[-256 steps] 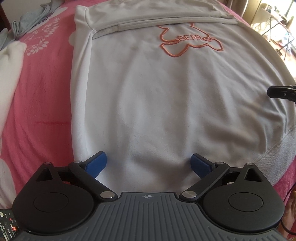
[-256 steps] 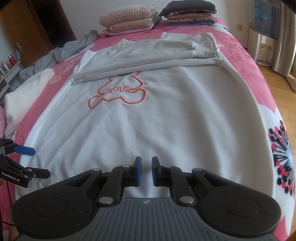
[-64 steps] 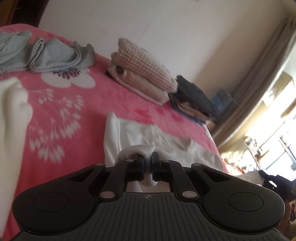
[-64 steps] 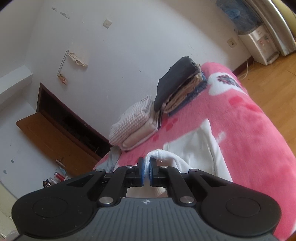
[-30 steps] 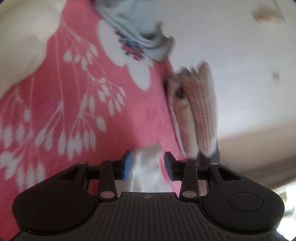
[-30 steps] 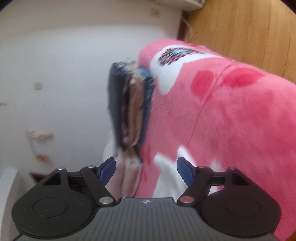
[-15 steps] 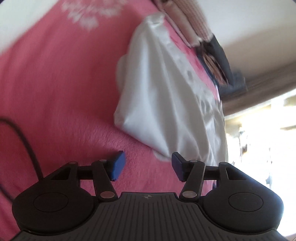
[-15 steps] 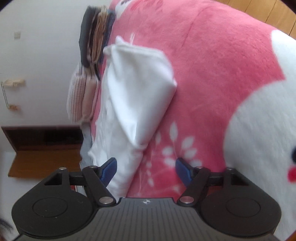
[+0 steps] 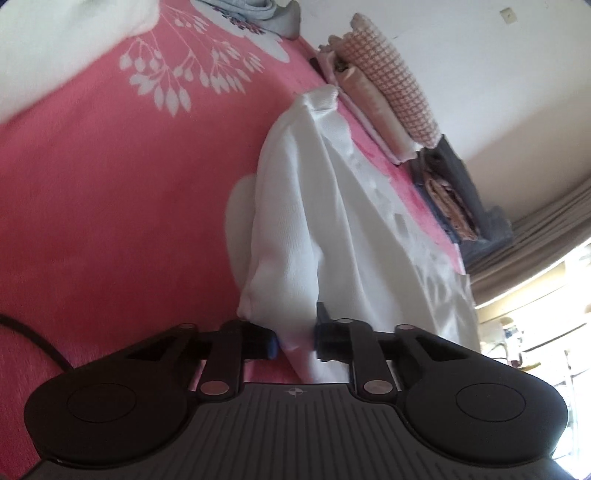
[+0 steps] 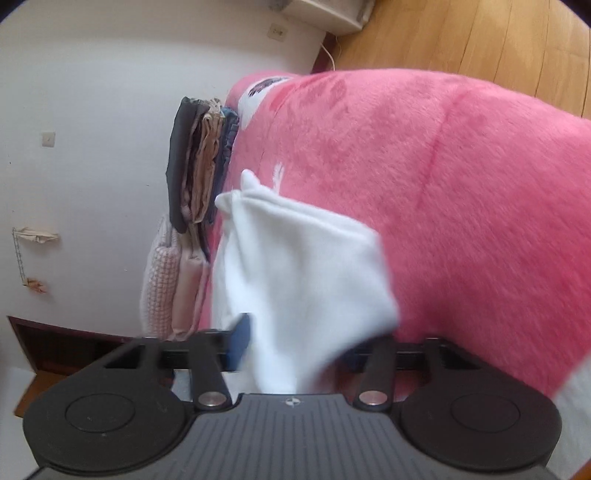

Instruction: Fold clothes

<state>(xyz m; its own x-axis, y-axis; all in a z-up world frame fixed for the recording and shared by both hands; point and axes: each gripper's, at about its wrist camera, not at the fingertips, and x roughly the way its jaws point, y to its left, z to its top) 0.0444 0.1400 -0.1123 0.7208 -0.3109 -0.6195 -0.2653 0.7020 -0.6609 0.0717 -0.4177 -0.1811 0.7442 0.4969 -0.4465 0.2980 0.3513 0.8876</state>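
Observation:
The white sweatshirt [image 9: 332,221] lies folded in half on the pink blanket [image 9: 110,184]. My left gripper [image 9: 295,341] is turned on its side, and its jaws have closed in on the thick folded corner of the sweatshirt. In the right wrist view the sweatshirt's other folded corner [image 10: 303,273] lies between the wide-apart jaws of my right gripper [image 10: 295,347]; the cloth hides its right fingertip.
Two stacks of folded clothes sit at the head of the bed, one checked and pink [image 9: 388,88], one dark [image 10: 195,162]. A grey garment [image 9: 251,11] and a white cloth [image 9: 55,48] lie at the left. Wooden floor [image 10: 480,44] lies beyond the bed's right edge.
Both grippers have moved in onto the folded sweatshirt's two near corners. The left jaws have narrowed onto the cloth; the right jaws stay wide with cloth between them.

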